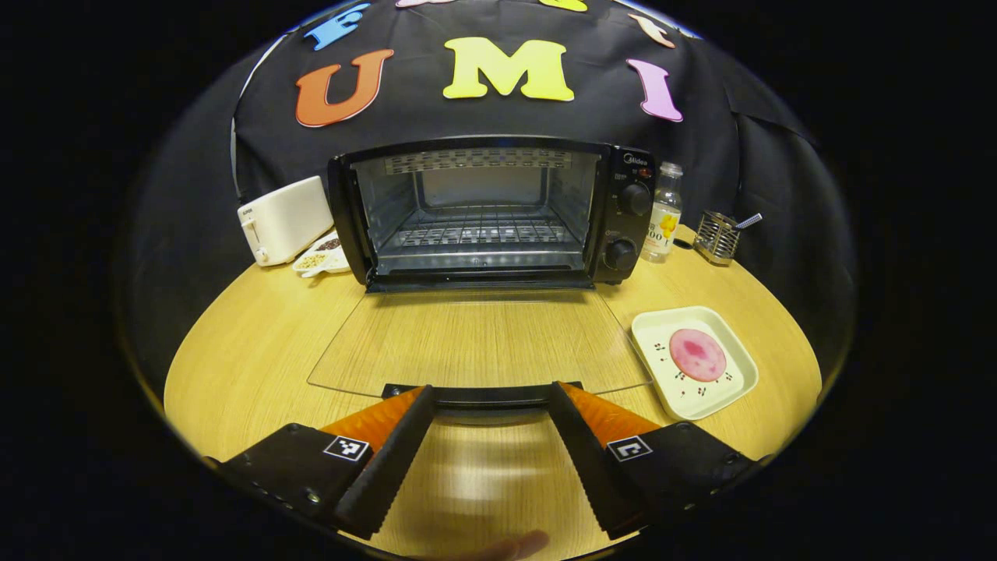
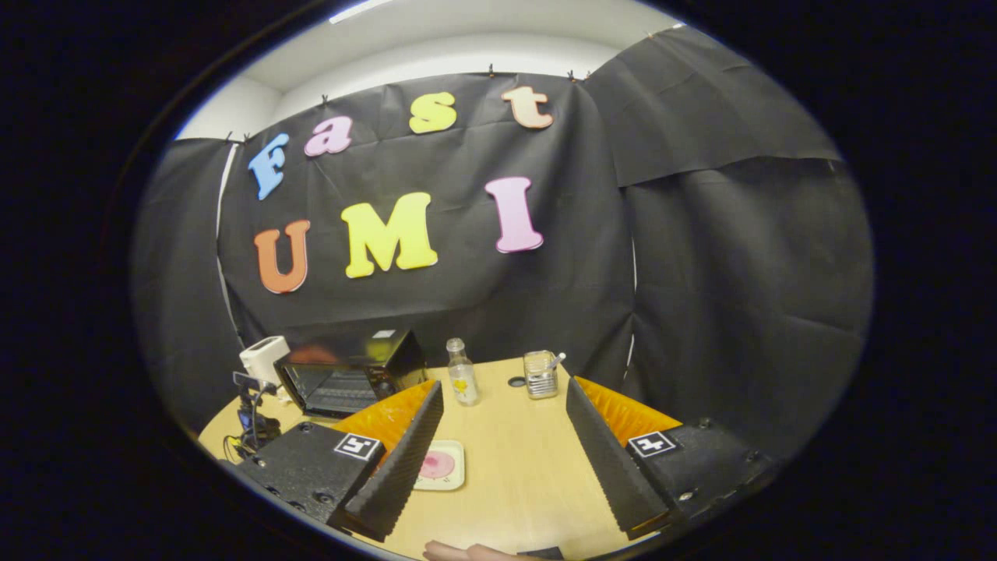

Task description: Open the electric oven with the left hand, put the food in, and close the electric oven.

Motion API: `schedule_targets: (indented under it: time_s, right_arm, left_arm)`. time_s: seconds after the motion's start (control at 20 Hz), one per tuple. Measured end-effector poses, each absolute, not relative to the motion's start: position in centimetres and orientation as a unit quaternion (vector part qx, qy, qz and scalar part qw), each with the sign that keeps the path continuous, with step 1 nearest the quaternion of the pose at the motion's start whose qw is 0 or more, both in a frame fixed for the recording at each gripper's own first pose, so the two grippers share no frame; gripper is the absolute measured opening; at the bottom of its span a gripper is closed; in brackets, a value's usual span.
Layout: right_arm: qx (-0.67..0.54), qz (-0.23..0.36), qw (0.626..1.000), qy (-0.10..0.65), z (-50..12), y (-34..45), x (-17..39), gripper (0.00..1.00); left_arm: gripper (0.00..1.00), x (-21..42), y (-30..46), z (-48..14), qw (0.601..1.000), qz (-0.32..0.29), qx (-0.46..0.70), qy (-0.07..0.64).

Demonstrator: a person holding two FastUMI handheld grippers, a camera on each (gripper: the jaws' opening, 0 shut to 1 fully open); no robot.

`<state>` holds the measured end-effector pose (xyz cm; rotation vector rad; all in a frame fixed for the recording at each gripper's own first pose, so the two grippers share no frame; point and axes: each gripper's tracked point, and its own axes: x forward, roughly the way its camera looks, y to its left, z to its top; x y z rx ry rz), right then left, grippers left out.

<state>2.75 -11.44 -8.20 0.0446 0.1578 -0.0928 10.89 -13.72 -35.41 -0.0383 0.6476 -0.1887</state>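
Left gripper view: left gripper (image 1: pixel 491 401) spread wide at oven door handle (image 1: pixel 483 393), electric oven (image 1: pixel 491 210) open; food (image 1: pixel 697 354) on plate (image 1: pixel 662 323) right of oven. Right gripper (image 2: pixel 502 405) spread wide, holding nothing.

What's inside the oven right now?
The oven stands open, and inside there is just a bare wire rack with a tray floor below it. No food is in there. The pink food sits outside on its white plate.
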Motion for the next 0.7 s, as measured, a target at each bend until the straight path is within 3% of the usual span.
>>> schedule_targets:
  time_s: [0.35,0.4,0.7]
  right_arm:
    - [-0.012,-0.028,0.985,0.172,-12.1,-11.2,6.9,0.96]
    - [-0.015,-0.026,0.982,0.187,-12.8,-11.0,7.6,1.0]
    - [-0.037,-0.001,0.957,0.287,-17.8,-10.1,12.1,0.96]
  left_arm:
    - [0.95,9.6,-12.5,-27.6,0.973,-0.069,-0.042,0.218]
    - [0.95,9.3,-12.4,-25.8,0.977,-0.072,-0.043,0.198]
    - [0.95,7.5,-10.0,-16.2,0.992,-0.054,-0.06,0.098]
